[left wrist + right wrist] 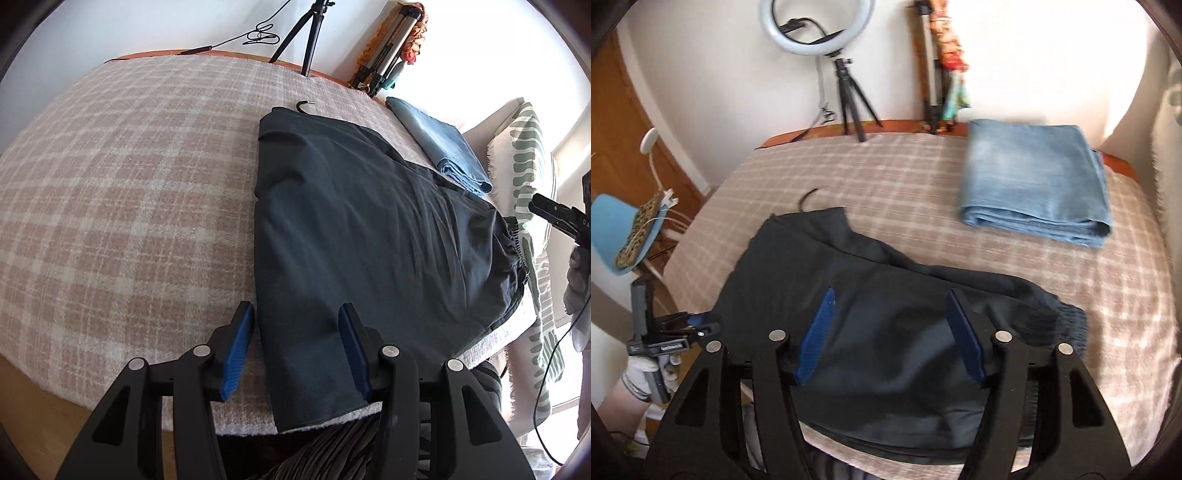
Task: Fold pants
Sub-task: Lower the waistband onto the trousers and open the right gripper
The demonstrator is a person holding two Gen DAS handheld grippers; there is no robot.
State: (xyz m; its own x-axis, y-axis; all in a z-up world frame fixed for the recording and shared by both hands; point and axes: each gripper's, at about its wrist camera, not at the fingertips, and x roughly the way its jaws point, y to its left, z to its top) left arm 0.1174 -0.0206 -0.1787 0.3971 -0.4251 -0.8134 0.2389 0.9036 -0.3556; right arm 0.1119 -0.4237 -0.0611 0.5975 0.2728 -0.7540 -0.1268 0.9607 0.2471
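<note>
Dark grey pants (369, 221) lie flat on a pink plaid blanket (129, 184), with the elastic waistband (513, 240) at the right edge. My left gripper (295, 306) hangs open just over the near leg end, and the cloth's left edge runs between its blue pads without touching them. In the right wrist view my right gripper (891, 291) stands open above the pants (886, 332), near the waistband (1067, 321), holding nothing. The right gripper's tip (554, 214) shows at the far right of the left wrist view. A gloved hand holds the left gripper (683, 328) at the left.
Folded blue jeans (1034, 177) lie at the back right of the blanket. A black hanger hook (304, 105) pokes out behind the pants. A ring light on a tripod (849, 92) and another stand (388, 48) line the wall. A blue chair (617, 229) is left.
</note>
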